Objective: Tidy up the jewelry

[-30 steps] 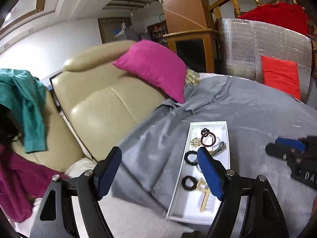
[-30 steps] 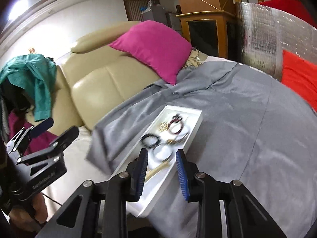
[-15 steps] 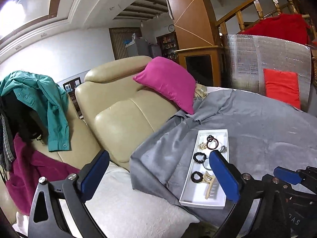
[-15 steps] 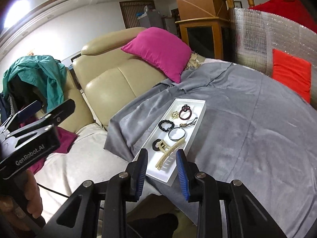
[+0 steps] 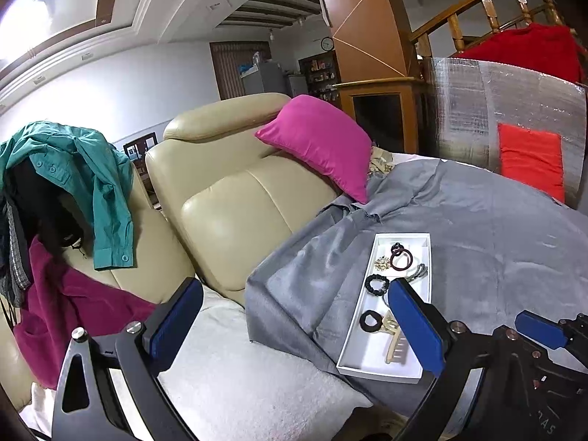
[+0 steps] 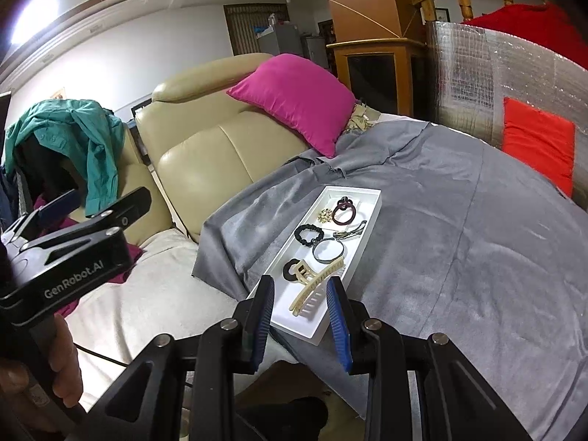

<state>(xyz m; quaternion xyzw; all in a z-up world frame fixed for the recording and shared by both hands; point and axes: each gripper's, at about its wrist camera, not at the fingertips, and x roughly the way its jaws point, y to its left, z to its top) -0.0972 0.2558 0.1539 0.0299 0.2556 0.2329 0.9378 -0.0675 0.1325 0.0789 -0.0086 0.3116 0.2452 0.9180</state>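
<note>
Left gripper [image 5: 294, 327] fingers just opened wide, right gripper [image 6: 299, 321] fingers narrow, both empty

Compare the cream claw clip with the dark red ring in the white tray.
The cream claw clip is long and toothed; the dark red ring is a round loop. The clip lies at the near end of the white tray, the ring at the far end. The clip is pale, the ring dark. Both lie flat inside the tray, untouched.

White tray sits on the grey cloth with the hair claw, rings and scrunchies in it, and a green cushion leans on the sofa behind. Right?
Not quite: the cushion is pink, not green, as the right wrist view shows. The rest holds: white tray on the grey cloth.
</note>
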